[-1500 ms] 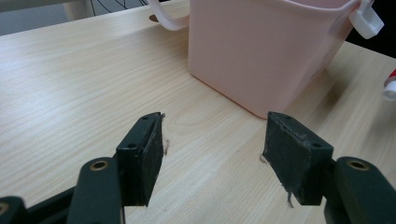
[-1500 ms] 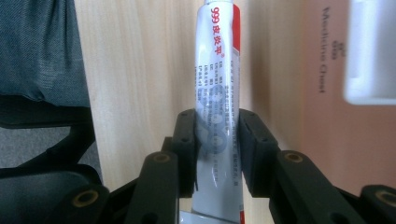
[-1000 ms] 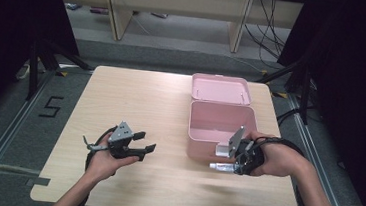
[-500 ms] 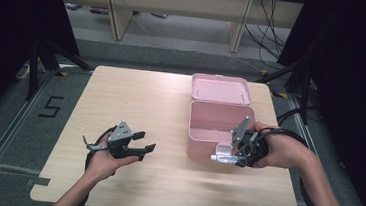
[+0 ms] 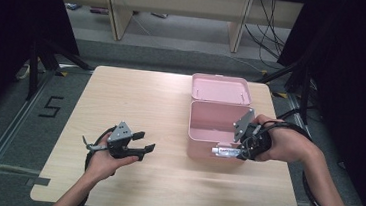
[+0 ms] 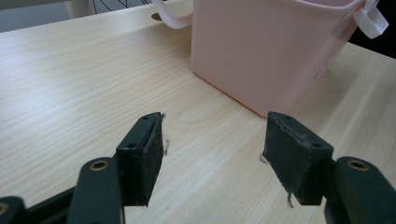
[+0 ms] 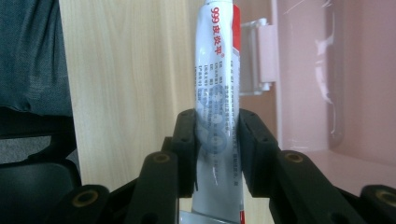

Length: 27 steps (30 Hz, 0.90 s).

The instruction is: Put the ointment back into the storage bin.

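Note:
A white and red ointment tube (image 7: 217, 93) sits clamped between the pads of my right gripper (image 7: 217, 151), which is shut on it. From above, the tube (image 5: 223, 150) pokes out leftward from that gripper (image 5: 239, 152), held above the front wall of the open pink box (image 5: 208, 135). The box's lid (image 5: 221, 90) lies folded back behind it. My left gripper (image 5: 148, 149) rests low over the table to the left, jaws wide apart. Its pads (image 6: 148, 154) hold nothing, and the pink box (image 6: 275, 51) stands ahead of them.
The wooden table (image 5: 135, 104) carries just the box. A white latch (image 6: 371, 21) hangs on the box's side. Shelving and cables stand beyond the far edge, and dark floor with tape marks lies to the left.
My right gripper has risen with the tube and drifted toward the box's front rim. The left gripper has stayed put.

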Motion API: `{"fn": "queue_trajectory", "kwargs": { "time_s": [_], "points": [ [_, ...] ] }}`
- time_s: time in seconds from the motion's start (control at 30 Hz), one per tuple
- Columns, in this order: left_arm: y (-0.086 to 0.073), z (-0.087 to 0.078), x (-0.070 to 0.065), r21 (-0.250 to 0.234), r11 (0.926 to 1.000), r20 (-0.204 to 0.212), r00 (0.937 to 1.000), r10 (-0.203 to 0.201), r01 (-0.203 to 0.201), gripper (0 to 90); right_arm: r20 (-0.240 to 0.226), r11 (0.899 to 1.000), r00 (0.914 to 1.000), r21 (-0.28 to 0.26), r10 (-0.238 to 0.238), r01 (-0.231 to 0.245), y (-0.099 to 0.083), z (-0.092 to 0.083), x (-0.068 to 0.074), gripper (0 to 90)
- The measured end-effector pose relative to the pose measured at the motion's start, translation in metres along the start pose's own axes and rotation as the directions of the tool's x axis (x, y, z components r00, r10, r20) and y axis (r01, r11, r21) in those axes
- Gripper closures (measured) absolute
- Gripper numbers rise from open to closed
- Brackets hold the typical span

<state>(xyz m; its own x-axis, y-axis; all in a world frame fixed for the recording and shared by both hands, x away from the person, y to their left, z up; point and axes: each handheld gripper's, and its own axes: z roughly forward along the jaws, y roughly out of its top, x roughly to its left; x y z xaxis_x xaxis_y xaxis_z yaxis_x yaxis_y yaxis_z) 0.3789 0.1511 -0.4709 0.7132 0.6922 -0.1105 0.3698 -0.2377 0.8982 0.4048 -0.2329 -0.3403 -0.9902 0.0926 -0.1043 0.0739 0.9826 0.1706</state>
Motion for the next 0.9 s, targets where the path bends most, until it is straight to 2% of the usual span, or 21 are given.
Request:
{"fn": "queue_trajectory", "kwargs": {
  "time_s": [0.03, 0.1, 0.13, 0.17, 0.27, 0.3, 0.33, 0.43, 0.47, 0.5, 0.6, 0.7, 0.73, 0.77, 0.8, 0.9],
  "points": [
    [0.000, 0.000, 0.000, 0.001, 1.0000, -0.001, 1.0000, 0.000, 0.000, 36.8, 0.003, 1.000, 1.0000, -0.004, 0.008, -0.008, 0.000, -0.001, 0.000, 71.1],
    [-0.001, 0.000, 0.000, 0.000, 1.0000, 0.003, 1.0000, -0.002, 0.002, 36.9, 0.008, 1.000, 0.9999, -0.021, -0.013, 0.013, 0.001, -0.002, -0.003, 71.1],
    [-0.001, 0.000, 0.000, 0.001, 1.0000, 0.003, 1.0000, -0.002, 0.002, 36.9, 0.013, 1.000, 0.9999, -0.012, 0.010, -0.010, 0.001, -0.004, -0.002, 71.1],
    [-0.001, 0.000, 0.000, 0.000, 1.0000, 0.003, 1.0000, -0.002, 0.002, 36.8, 0.014, 1.000, 0.9998, -0.017, -0.014, 0.014, 0.002, -0.005, -0.004, 71.1],
    [-0.001, 0.000, 0.000, 0.000, 1.0000, 0.000, 1.0000, -0.002, 0.002, 36.8, 0.021, 1.000, 0.9996, -0.018, 0.016, -0.016, 0.002, -0.008, -0.005, 71.1],
    [-0.001, 0.000, 0.001, 0.000, 1.0000, 0.000, 1.0000, -0.003, 0.003, 36.9, 0.023, 0.999, 0.9996, -0.029, -0.018, 0.019, 0.002, -0.008, -0.009, 71.1],
    [-0.001, 0.000, 0.001, -0.001, 1.0000, -0.001, 1.0000, -0.004, 0.004, 36.8, 0.026, 1.000, 0.9994, -0.020, 0.022, -0.021, 0.002, -0.009, -0.007, 71.0],
    [-0.001, 0.000, 0.001, -0.001, 1.0000, -0.002, 1.0000, -0.003, 0.003, 36.8, 0.025, 0.999, 0.9993, -0.026, 0.028, -0.028, 0.002, -0.012, -0.010, 71.1],
    [-0.001, 0.000, 0.001, -0.001, 1.0000, -0.002, 1.0000, -0.004, 0.004, 36.9, 0.023, 0.999, 0.9996, -0.037, 0.016, -0.015, 0.003, -0.011, -0.012, 71.0],
    [-0.001, 0.000, 0.001, -0.001, 1.0000, -0.001, 1.0000, -0.004, 0.004, 36.9, 0.027, 0.999, 0.9991, -0.032, 0.032, -0.031, 0.003, -0.012, -0.012, 71.1],
    [-0.001, 0.000, 0.001, -0.002, 1.0000, -0.001, 1.0000, -0.004, 0.004, 36.9, 0.035, 0.999, 0.9994, -0.049, 0.007, -0.006, 0.004, -0.013, -0.018, 71.1],
    [-0.001, 0.000, 0.001, -0.001, 1.0000, 0.000, 1.0000, -0.004, 0.004, 36.8, 0.043, 0.998, 0.9986, -0.052, 0.030, -0.027, 0.004, -0.016, -0.021, 71.0],
    [-0.001, 0.000, 0.002, 0.002, 1.0000, 0.000, 1.0000, -0.005, 0.005, 36.8, 0.045, 0.998, 0.9989, -0.055, 0.009, -0.007, 0.005, -0.015, -0.023, 71.1],
    [-0.001, 0.000, 0.002, 0.001, 1.0000, -0.001, 1.0000, -0.007, 0.007, 36.8, 0.045, 0.998, 0.9989, -0.054, 0.014, -0.011, 0.004, -0.016, -0.024, 71.1],
    [-0.002, 0.001, 0.002, -0.005, 1.0000, 0.006, 1.0000, -0.008, 0.008, 36.8, 0.045, 0.998, 0.9983, -0.048, 0.037, -0.035, 0.005, -0.016, -0.023, 71.1],
    [-0.002, 0.001, 0.003, -0.005, 0.9999, 0.005, 0.9999, -0.009, 0.009, 36.8, 0.043, 0.998, 0.9987, -0.052, 0.026, -0.024, 0.005, -0.015, -0.028, 71.1]
  ]
}}
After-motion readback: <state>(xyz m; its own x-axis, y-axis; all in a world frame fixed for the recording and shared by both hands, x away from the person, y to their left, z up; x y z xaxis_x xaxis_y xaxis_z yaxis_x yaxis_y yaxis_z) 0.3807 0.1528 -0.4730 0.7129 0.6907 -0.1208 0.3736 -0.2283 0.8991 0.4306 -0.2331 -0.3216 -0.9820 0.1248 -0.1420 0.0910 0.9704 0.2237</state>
